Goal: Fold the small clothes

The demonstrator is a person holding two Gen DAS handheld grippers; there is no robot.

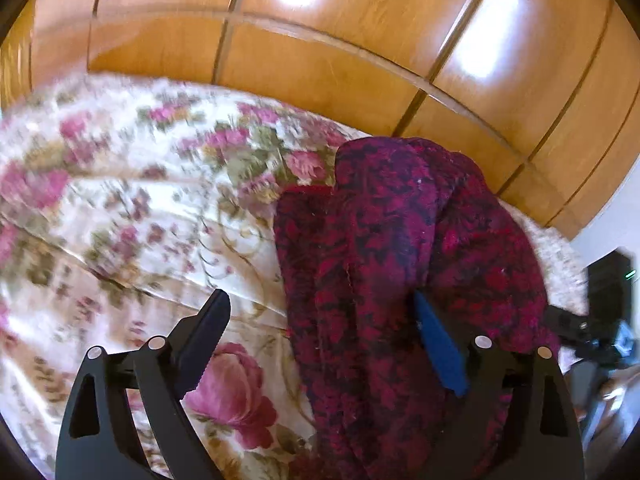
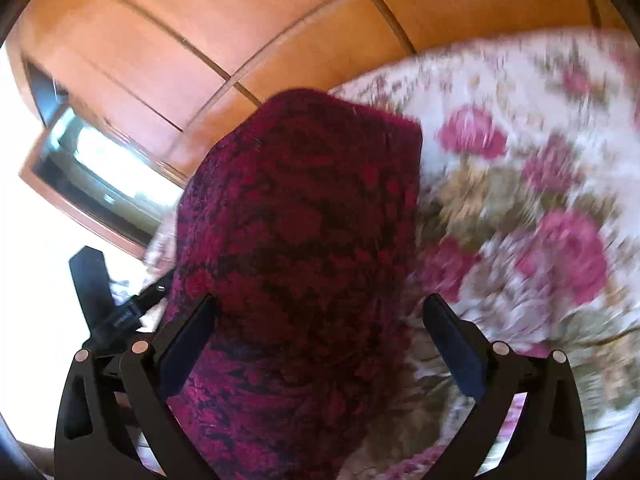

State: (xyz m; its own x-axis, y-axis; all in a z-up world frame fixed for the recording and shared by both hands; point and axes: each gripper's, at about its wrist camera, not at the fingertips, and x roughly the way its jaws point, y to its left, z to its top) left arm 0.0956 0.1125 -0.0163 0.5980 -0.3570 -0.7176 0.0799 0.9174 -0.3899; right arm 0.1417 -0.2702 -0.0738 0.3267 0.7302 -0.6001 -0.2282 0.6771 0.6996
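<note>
Garment (image 1: 400,248) lies between both grippers' spread jaws.

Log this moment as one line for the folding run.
left gripper open | right gripper open | red patterned garment bunched between both | floral bedspread underneath

One crumpled dark-red and black patterned garment (image 1: 404,248) lies on one cream bedspread printed with pink roses (image 1: 132,208). Two black two-finger grippers appear, left (image 1: 322,312) and right (image 2: 320,316). One glossy wooden panelled wardrobe (image 1: 360,40) stands behind.
</note>
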